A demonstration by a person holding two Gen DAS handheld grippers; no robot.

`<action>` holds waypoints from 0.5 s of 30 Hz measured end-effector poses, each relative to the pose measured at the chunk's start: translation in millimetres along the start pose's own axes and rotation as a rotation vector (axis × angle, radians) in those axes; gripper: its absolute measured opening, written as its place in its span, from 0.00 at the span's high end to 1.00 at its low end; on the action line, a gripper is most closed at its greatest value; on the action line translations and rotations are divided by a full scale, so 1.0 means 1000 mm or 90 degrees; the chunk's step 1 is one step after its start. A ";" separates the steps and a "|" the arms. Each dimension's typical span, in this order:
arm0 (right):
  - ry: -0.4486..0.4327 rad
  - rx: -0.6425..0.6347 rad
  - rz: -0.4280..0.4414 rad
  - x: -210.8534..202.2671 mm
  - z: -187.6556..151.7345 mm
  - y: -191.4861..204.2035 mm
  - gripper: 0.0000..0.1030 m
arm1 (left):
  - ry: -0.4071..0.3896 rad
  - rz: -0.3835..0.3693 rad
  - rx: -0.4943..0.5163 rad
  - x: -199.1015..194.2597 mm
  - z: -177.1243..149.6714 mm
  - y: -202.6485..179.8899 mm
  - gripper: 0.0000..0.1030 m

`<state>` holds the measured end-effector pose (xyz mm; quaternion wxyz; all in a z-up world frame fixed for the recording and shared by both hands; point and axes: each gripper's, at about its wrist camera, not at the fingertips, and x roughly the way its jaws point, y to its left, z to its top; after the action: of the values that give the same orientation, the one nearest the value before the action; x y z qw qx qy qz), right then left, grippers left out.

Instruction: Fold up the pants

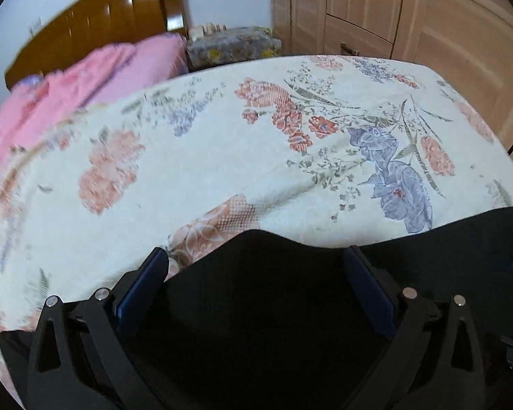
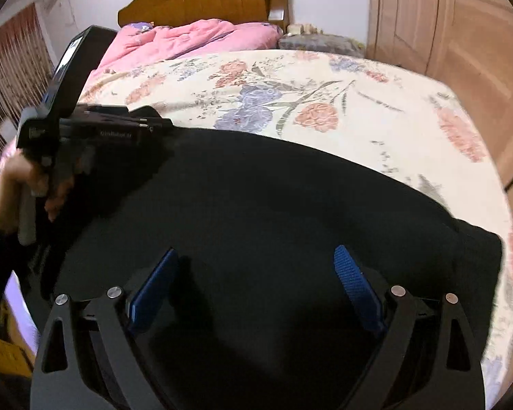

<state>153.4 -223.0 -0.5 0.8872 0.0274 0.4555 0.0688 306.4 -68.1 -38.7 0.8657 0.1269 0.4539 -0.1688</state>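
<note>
Pants (image 2: 273, 212), black, matte and soft, lie spread flat across a floral bedsheet (image 2: 342, 78); a rumpled pink quilt (image 2: 188, 37) is heaped by the glossy wooden headboard (image 2: 205, 0). Under the right gripper (image 2: 256, 256), 2 ribbed blue pads (image 2: 355, 287) stand wide apart above the dark cloth. The left gripper (image 1: 256, 256) is likewise spread, gripping nothing, with the pants' curved edge between its fingers.

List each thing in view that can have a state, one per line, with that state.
Left gripper: jaws open, over the pants, gripping nothing.
Right gripper: jaws open, over the pants, gripping nothing.
Black pants: spread flat on the bed, near edge.
Floral bedsheet: laid out, slightly wrinkled.
Pink quilt: bunched up by the headboard.
Wardrobe doors: shut.
</note>
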 end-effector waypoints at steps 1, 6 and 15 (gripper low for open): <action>-0.008 0.006 -0.013 -0.006 0.001 0.000 0.14 | -0.003 0.005 0.002 -0.001 -0.001 0.000 0.01; -0.020 -0.015 -0.044 -0.008 -0.016 -0.005 0.13 | -0.007 0.007 0.001 -0.001 -0.001 -0.001 0.01; -0.030 -0.044 -0.073 0.001 -0.019 -0.001 0.11 | -0.008 -0.012 -0.014 -0.002 -0.002 0.004 0.01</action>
<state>138.3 -224.3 -12.6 0.9006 -0.0279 0.4324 0.0329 305.3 -63.8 -38.0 0.8682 0.1120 0.4515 -0.1729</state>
